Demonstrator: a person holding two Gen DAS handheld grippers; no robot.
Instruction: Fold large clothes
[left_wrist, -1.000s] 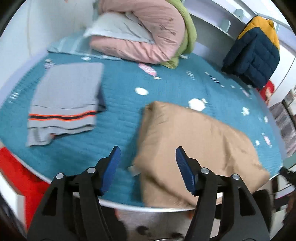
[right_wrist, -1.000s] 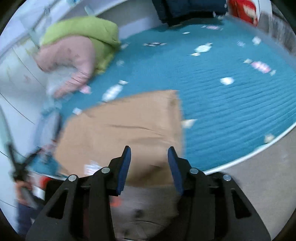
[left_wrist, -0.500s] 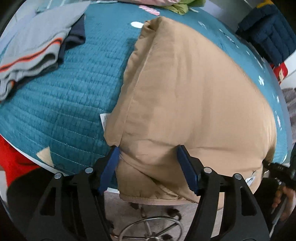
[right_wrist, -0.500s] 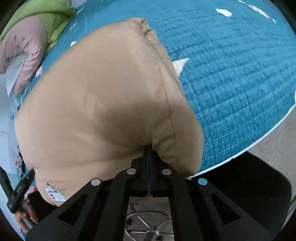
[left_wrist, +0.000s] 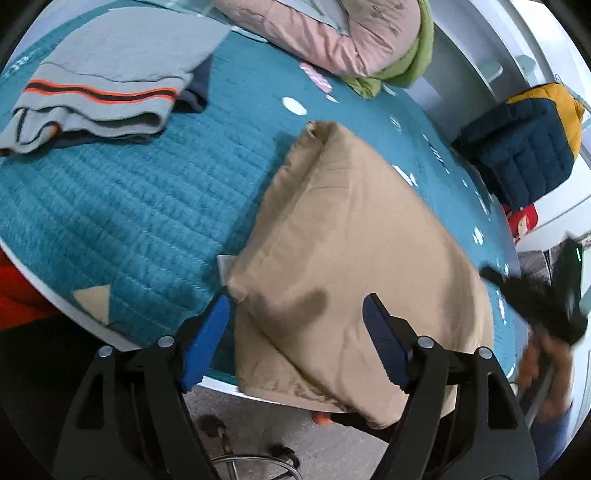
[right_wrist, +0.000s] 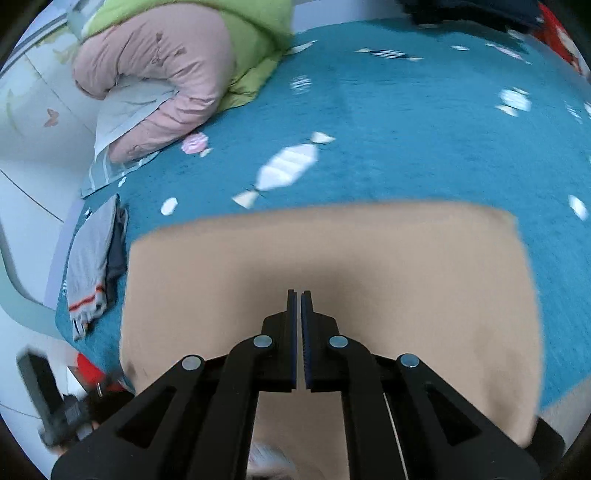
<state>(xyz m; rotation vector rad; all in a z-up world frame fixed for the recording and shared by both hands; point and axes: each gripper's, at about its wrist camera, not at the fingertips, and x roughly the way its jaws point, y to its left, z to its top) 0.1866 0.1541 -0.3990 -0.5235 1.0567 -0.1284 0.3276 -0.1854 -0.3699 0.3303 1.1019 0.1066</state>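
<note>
A large tan padded garment (left_wrist: 354, 251) lies folded on the teal quilted bed (left_wrist: 110, 206), its near edge hanging over the bed's front rim. My left gripper (left_wrist: 295, 325) is open, its blue pads on either side of the garment's near left corner, not closed on it. In the right wrist view the same tan garment (right_wrist: 369, 266) fills the lower half. My right gripper (right_wrist: 295, 299) is shut above the cloth; nothing shows between the pads. It also shows blurred in the left wrist view (left_wrist: 539, 302).
A folded grey sweater with orange stripes (left_wrist: 110, 74) lies at the bed's left. Pink and green jackets (left_wrist: 351, 40) are piled at the back. A navy and yellow puffer jacket (left_wrist: 524, 147) hangs at the right. A chair base (left_wrist: 251, 461) stands on the floor below.
Both grippers dropped to the garment's near edge; the right one shut there, then rose and now hovers shut above the cloth. The left gripper stayed open and has backed off slightly.
</note>
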